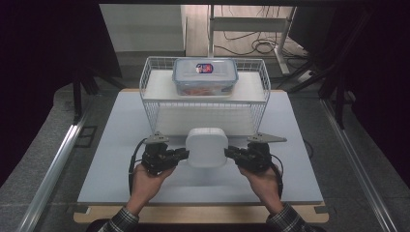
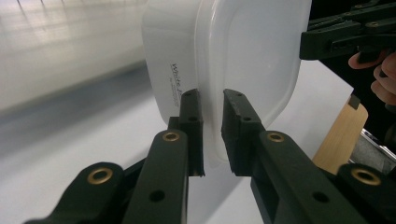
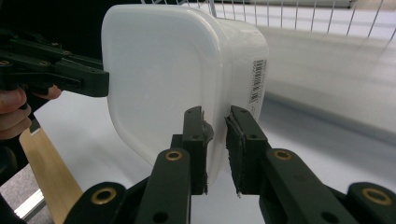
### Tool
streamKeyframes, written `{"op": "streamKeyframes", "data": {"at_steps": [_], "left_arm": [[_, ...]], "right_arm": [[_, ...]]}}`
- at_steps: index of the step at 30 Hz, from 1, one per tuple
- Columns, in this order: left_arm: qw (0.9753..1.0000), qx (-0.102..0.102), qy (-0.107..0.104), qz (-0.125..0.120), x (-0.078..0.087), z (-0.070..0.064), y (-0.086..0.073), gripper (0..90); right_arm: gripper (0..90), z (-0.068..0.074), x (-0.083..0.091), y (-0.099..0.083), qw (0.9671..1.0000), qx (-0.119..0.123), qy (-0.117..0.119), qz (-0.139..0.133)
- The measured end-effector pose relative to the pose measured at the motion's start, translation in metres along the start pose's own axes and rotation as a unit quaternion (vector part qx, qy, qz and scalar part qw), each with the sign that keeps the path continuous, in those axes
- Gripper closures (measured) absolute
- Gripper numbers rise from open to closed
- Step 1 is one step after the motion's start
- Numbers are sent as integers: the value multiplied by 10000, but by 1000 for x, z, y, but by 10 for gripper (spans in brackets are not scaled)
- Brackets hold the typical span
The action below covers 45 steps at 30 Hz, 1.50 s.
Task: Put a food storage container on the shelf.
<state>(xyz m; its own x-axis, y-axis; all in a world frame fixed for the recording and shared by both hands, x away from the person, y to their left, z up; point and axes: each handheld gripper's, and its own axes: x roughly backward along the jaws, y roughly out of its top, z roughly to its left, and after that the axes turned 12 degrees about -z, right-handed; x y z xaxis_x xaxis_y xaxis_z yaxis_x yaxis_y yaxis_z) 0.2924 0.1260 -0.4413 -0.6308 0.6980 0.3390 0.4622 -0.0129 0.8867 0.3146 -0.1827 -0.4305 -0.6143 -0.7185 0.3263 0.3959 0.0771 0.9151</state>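
1. Left tool point(image 1: 182, 154) sits at the left edge of the white lidded container point(image 1: 207, 147); in the left gripper view its jaws are narrow, clamped on the container's lid rim point(image 2: 212, 93).
2. Left hand point(image 1: 147, 181) holds that tool from below, plaid sleeve at the counter's near edge.
3. White lidded container is centred on the near half of the grey counter point(image 1: 111, 145), between the two tools, just in front of the wire basket point(image 1: 150, 77). Printed text on one side wall, barcode label point(image 3: 258, 81) on the other.
4. Wire basket stands at the counter's far side; a clear box with blue lid point(image 1: 205, 75) rests on its upper shelf.
5. Right tool point(image 1: 232, 153) meets the container's right edge; in the right gripper view its jaws are narrow, closed on the rim.
6. Right hand point(image 1: 263, 181) grips that tool.
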Motion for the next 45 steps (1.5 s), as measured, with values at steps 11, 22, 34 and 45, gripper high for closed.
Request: {"op": "streamKeyframes", "data": {"at_steps": [11,22,34,45], "left_arm": [[9996,-166,54,-209,12,-1,24,793],[9989,-271,47,-370,15,-2,50,793],[9972,-515,135,-532,19,-7,81,792],[9947,-671,185,-750,25,-10,106,792]], "right_arm": [[775,6,-1,26,9997,138,70,-214],[776,7,3,54,9986,282,79,-448],[776,6,5,81,9972,326,71,-668],[774,11,7,107,9950,499,0,-870]]}}
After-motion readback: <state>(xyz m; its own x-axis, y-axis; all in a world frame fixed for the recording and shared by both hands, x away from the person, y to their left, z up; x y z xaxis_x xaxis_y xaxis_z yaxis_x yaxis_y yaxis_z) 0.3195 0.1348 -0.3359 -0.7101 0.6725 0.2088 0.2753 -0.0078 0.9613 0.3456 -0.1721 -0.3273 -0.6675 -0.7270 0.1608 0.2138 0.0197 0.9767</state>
